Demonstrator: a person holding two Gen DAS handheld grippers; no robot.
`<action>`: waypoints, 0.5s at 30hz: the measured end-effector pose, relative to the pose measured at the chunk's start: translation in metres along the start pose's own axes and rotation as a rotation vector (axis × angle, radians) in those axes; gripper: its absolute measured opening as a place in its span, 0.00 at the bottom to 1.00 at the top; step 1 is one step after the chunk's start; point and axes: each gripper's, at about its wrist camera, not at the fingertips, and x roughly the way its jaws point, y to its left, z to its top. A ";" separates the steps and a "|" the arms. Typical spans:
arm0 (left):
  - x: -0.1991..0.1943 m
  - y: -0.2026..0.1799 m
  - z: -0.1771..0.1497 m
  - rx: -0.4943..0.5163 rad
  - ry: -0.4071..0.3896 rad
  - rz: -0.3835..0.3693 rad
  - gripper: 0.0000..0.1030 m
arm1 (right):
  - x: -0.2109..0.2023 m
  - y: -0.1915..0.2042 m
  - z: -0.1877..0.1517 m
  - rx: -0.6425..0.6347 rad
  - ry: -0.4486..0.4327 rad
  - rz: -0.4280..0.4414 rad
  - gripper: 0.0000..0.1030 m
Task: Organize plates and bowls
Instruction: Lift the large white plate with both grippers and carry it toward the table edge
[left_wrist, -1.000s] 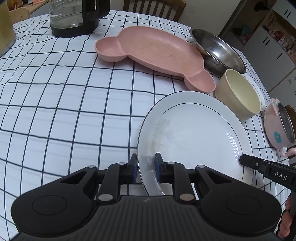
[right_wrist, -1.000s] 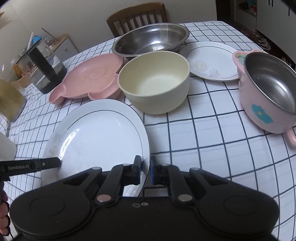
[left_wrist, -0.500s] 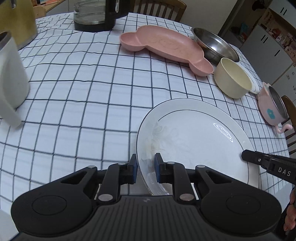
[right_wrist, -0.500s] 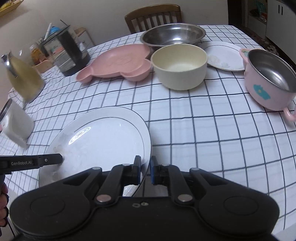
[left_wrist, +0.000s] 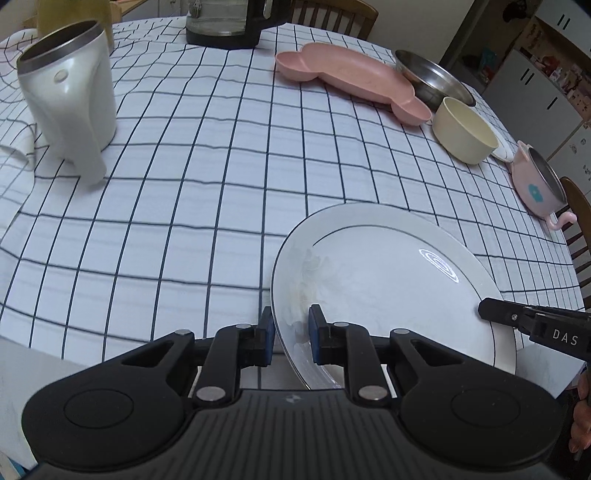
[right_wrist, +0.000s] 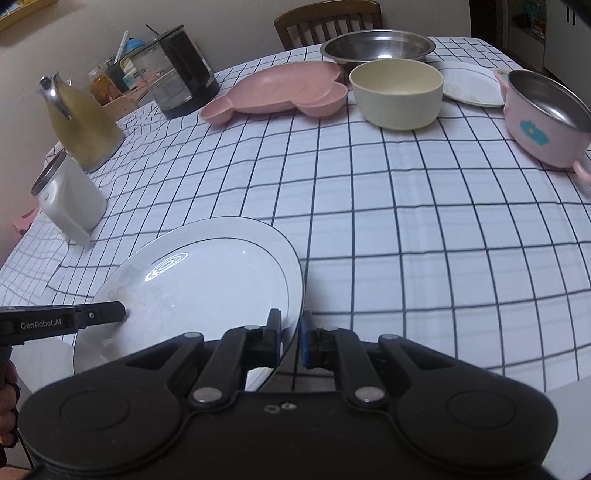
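A large white plate with a thin dark ring hangs above the near edge of the checked tablecloth, held from both sides. My left gripper is shut on its left rim. My right gripper is shut on its right rim, and its finger shows at the right in the left wrist view. Far across the table lie a pink bear-shaped plate, a steel bowl, a cream bowl, a small white plate and a pink pot.
A white steel-rimmed jug stands at the left, with a yellow carafe and a black-and-glass kettle behind it. A wooden chair stands at the far side. Open checked cloth fills the middle.
Both grippers have carried the white plate back from the group of dishes toward the near table edge. The other dishes now look farther off, and the white jug has come into view at the left.
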 end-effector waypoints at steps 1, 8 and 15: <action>0.000 0.001 -0.002 0.004 0.001 -0.001 0.17 | 0.000 0.001 -0.003 0.001 0.001 0.000 0.10; 0.005 0.001 -0.013 0.028 0.017 -0.003 0.17 | 0.003 0.004 -0.015 -0.002 0.013 -0.024 0.10; 0.009 0.006 -0.016 0.006 0.027 -0.019 0.17 | 0.006 0.005 -0.019 0.015 0.019 -0.039 0.10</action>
